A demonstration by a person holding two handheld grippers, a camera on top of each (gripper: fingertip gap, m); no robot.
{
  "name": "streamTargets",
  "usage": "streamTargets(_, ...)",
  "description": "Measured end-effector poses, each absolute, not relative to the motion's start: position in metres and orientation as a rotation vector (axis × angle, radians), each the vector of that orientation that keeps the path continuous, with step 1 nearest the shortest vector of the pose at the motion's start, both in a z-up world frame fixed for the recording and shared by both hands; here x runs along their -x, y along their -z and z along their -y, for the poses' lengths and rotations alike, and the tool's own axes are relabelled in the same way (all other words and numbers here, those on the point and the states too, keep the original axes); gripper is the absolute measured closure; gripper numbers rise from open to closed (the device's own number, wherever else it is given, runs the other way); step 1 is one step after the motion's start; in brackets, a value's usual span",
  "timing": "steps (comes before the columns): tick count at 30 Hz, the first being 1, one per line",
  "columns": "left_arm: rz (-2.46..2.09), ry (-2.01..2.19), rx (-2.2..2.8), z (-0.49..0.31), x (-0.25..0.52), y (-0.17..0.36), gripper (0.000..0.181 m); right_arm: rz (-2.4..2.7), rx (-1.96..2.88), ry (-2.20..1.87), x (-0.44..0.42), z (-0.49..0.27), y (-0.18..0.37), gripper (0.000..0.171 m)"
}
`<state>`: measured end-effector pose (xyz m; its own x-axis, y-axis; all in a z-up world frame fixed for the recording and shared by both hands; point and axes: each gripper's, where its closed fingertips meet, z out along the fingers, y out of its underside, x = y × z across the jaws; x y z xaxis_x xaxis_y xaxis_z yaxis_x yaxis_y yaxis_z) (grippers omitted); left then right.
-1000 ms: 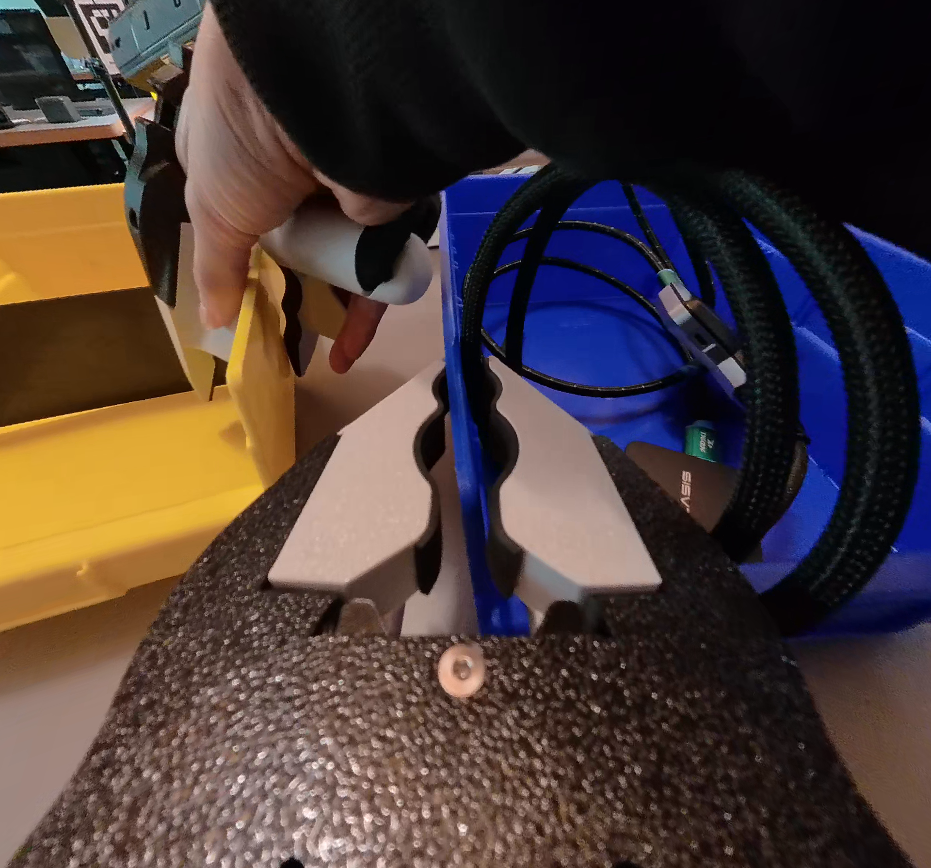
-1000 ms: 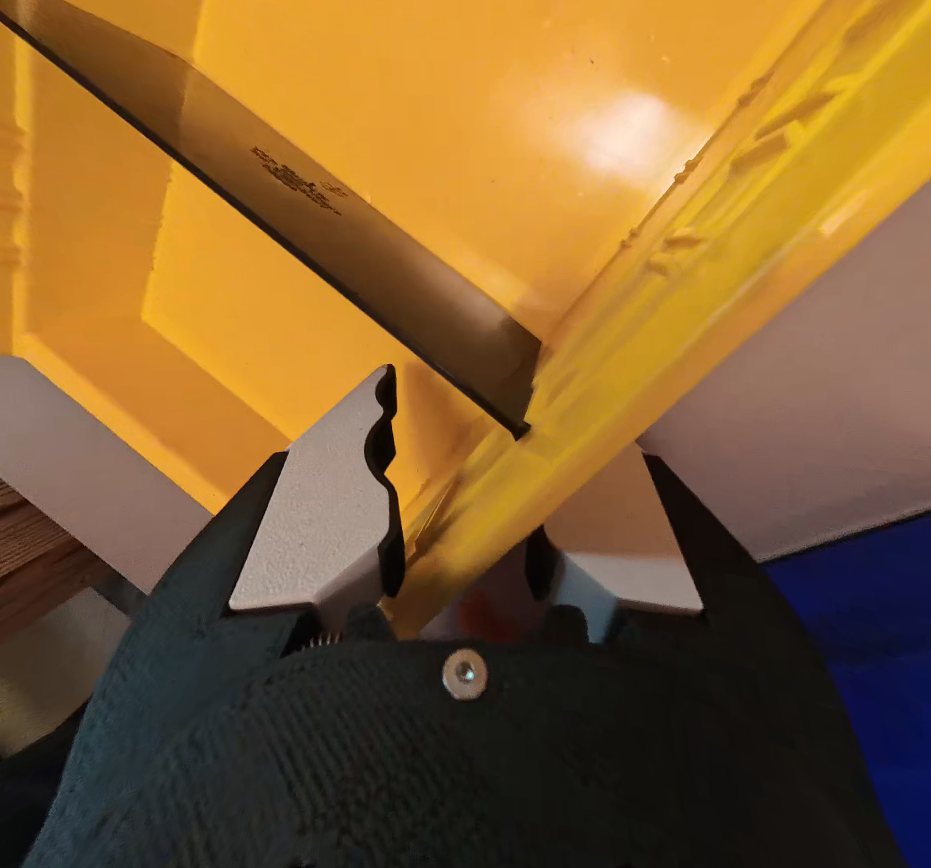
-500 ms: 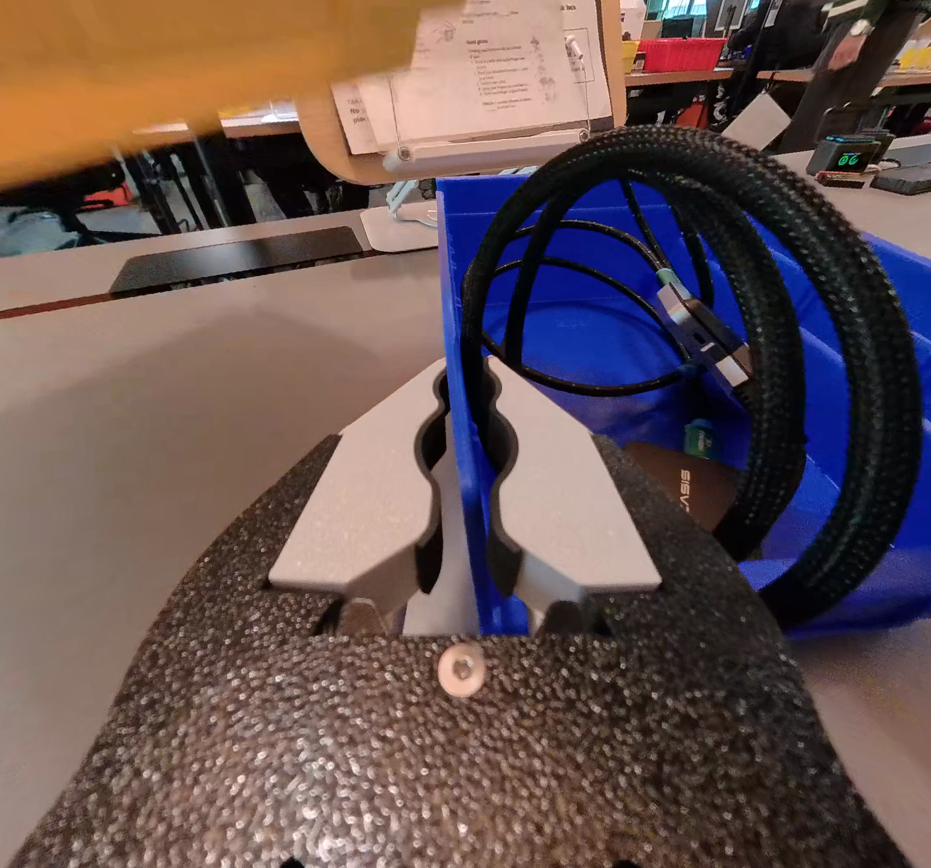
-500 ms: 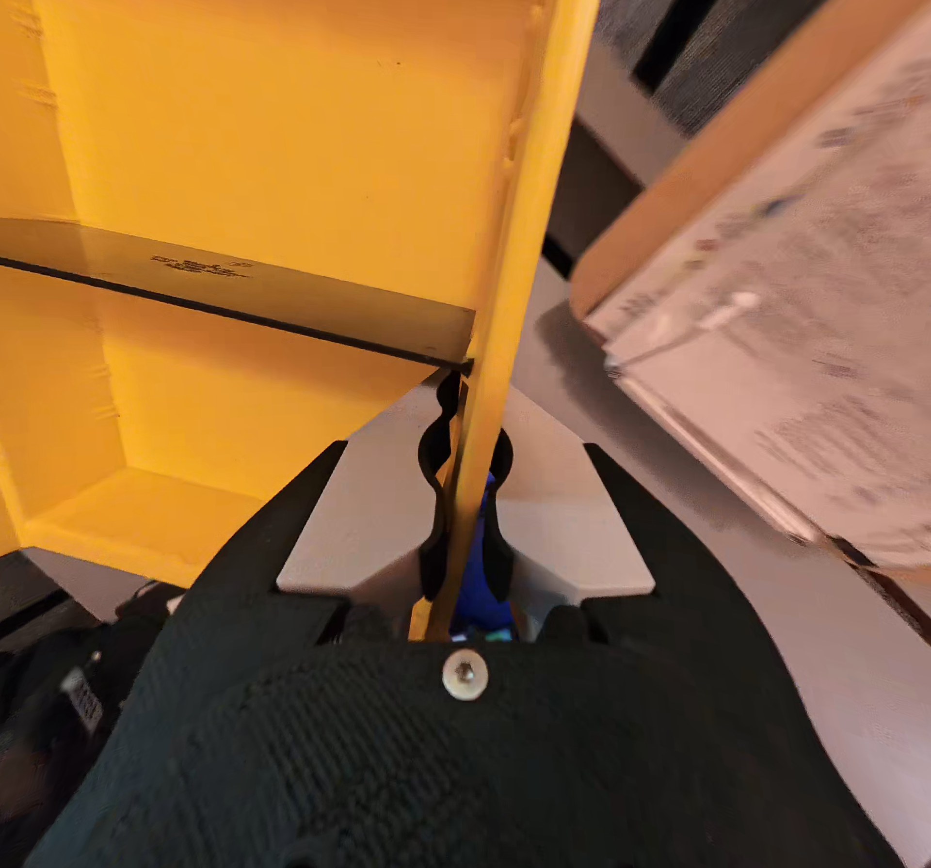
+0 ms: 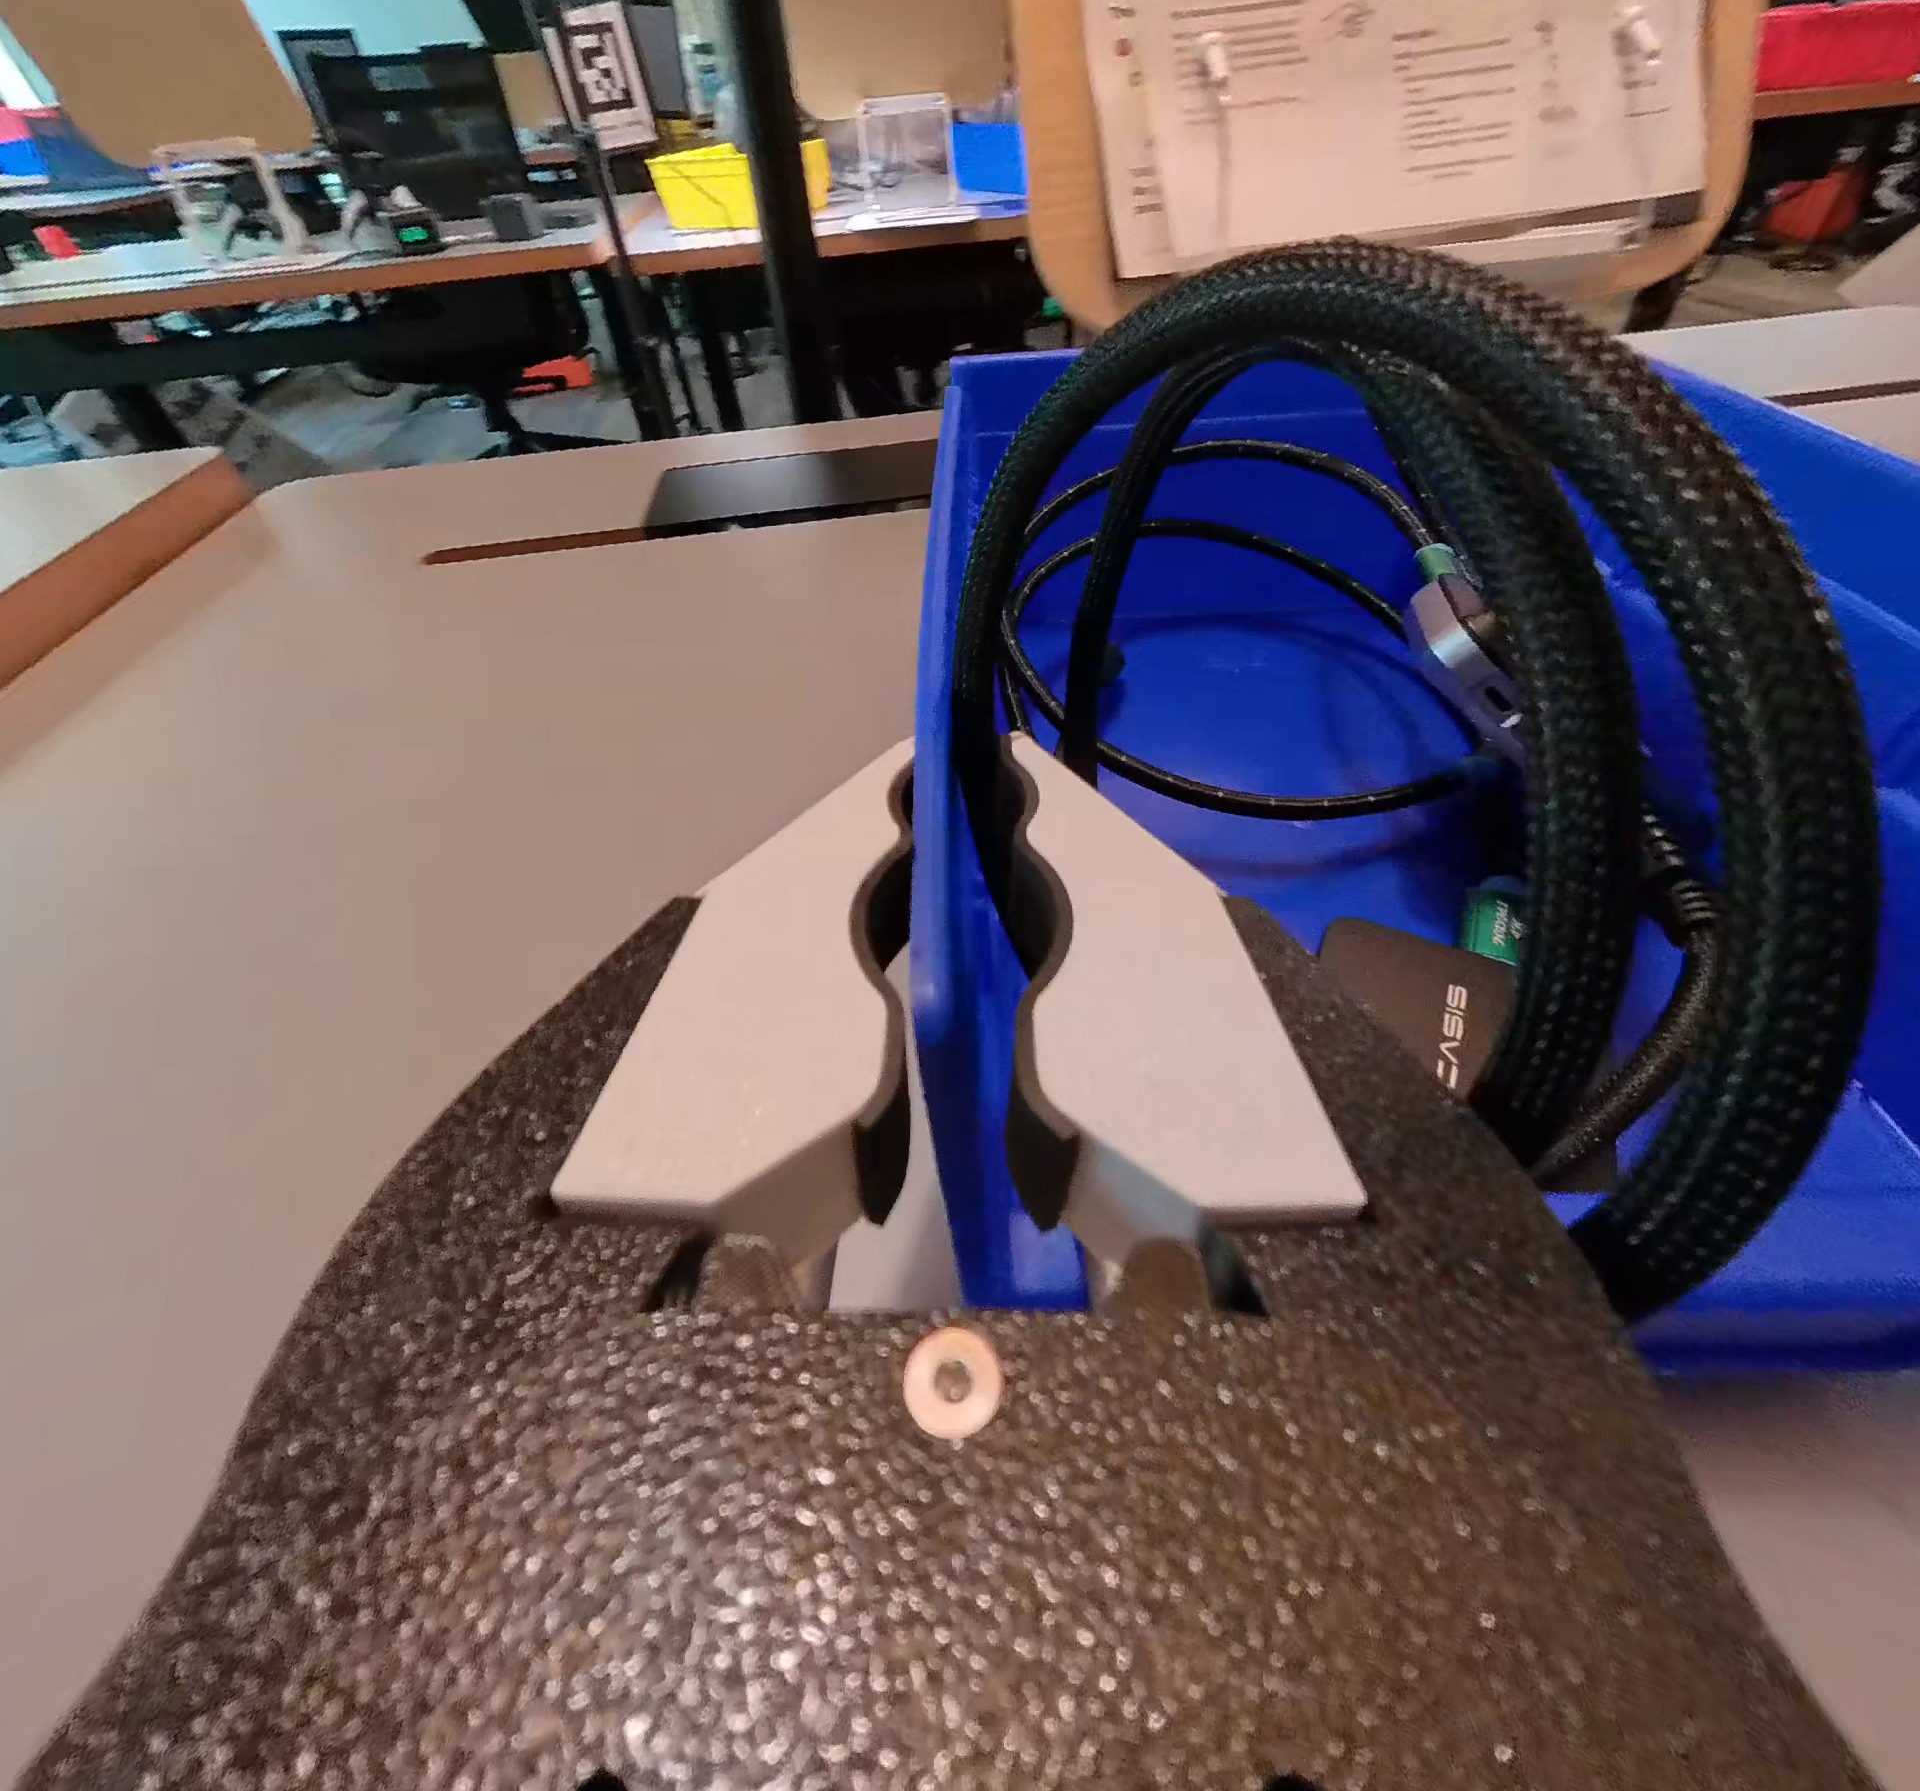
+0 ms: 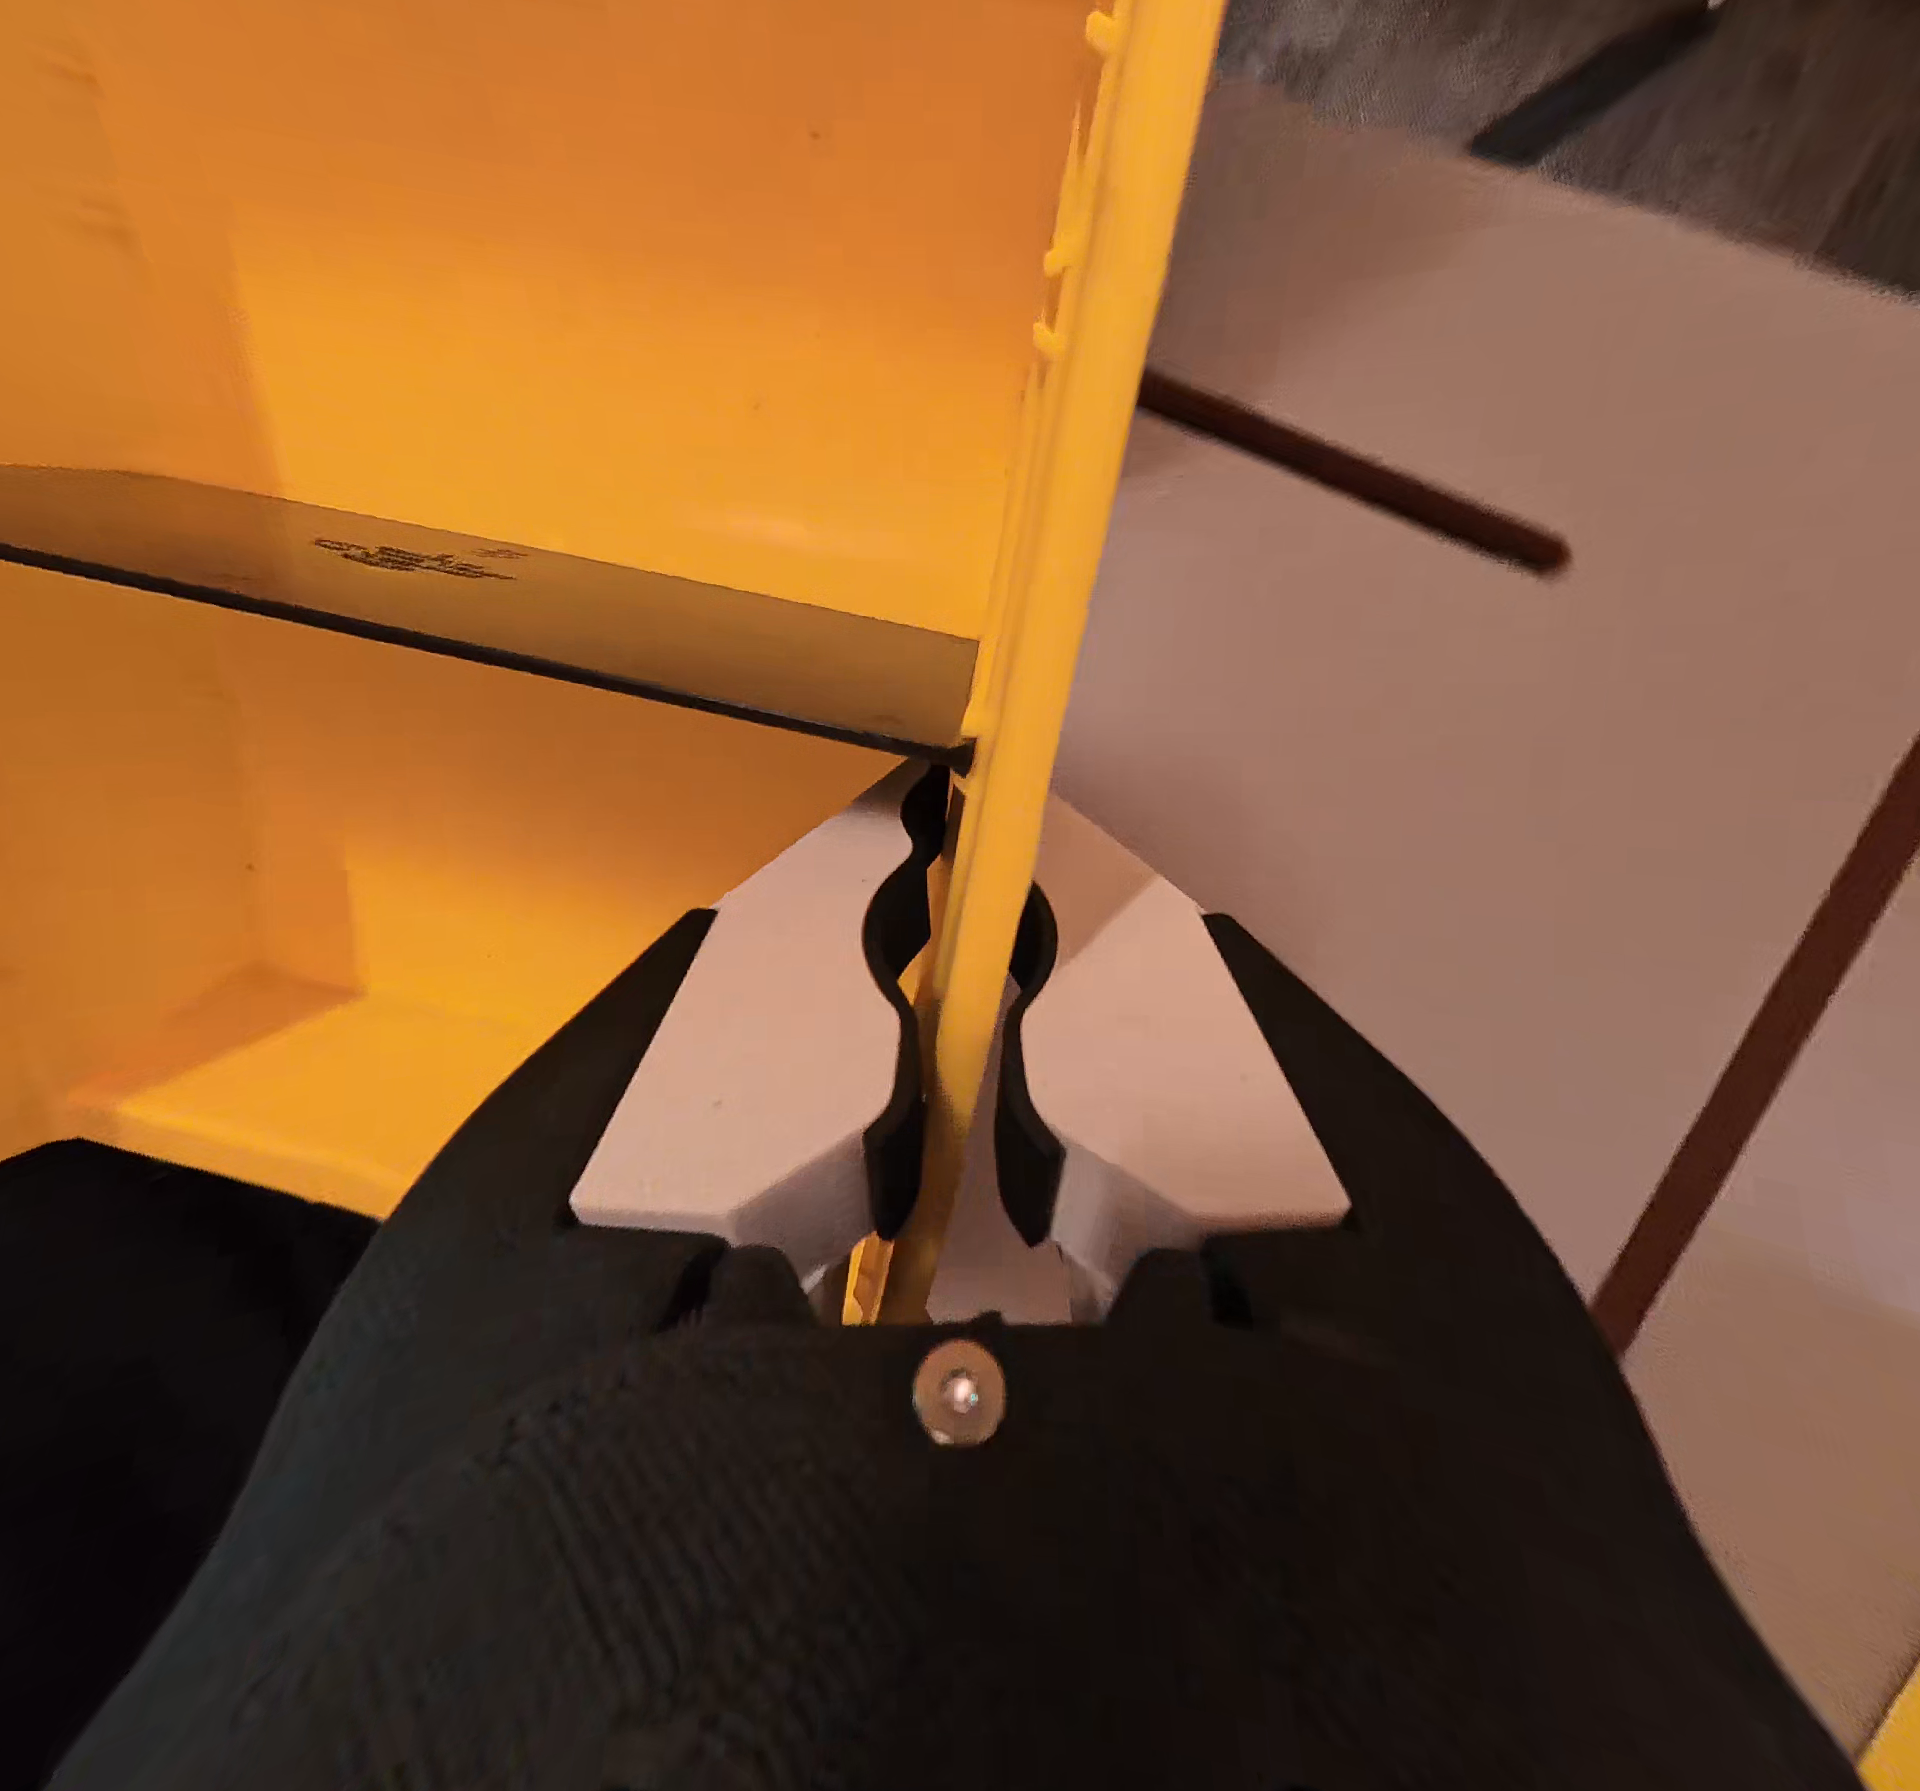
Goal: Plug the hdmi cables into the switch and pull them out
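The left gripper (image 5: 961,972) pinches the near left wall of a blue bin (image 5: 940,910), with one finger outside the wall and one finger inside. The blue bin sits on a pale table (image 5: 416,806). Only the left wrist view shows what is in the bin. A thick black braided cable (image 5: 1704,702) is coiled up and rises above the rim. A thinner black cable (image 5: 1195,785) loops low inside the bin. A grey plug (image 5: 1455,650) lies against the thick coil on the right side. A flat dark box (image 5: 1423,1003) lies in the near part of the bin, half under the coil, and a small green thing (image 5: 1491,926) sits just beside it; I cannot tell what either one is. Far behind the bin stands a board with paper sheets (image 5: 1382,48) clipped on it. The right wrist view shows something else. There the right gripper (image 6: 961,1003) squeezes the thin side wall of a yellow bin (image 6: 1081,453). A dark flat divider (image 6: 520,598) crosses the inside of the yellow bin from the left and meets that wall just past the fingertips. To the right of the yellow wall is the same kind of pale table (image 6: 1403,702) with a dark brown edge strip.
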<state>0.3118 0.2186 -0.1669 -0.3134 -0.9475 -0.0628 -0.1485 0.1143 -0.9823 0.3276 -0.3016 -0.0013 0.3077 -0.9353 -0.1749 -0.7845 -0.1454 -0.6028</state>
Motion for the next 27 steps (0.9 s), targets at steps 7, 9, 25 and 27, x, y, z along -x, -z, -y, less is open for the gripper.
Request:
streamTargets(7,-1.543,1.168,1.16,-0.27,-0.343,0.167,0.172,-1.802,1.843,0.187,-0.239,0.424,0.117,0.168)
streamTargets(9,-1.545,1.141,1.163,-0.283,-0.356,0.167,0.171,-1.881,1.805,0.174,-0.222,0.448,0.148,0.167)
streamTargets(25,-1.484,1.194,1.223,-0.334,-0.448,0.168,0.174,-1.99,2.096,0.135,-0.218,0.503,0.229,0.168)
streamTargets(27,-1.504,1.204,1.206,-0.335,-0.452,0.168,0.173,-1.985,2.079,0.126,-0.223,0.501,0.229,0.168)
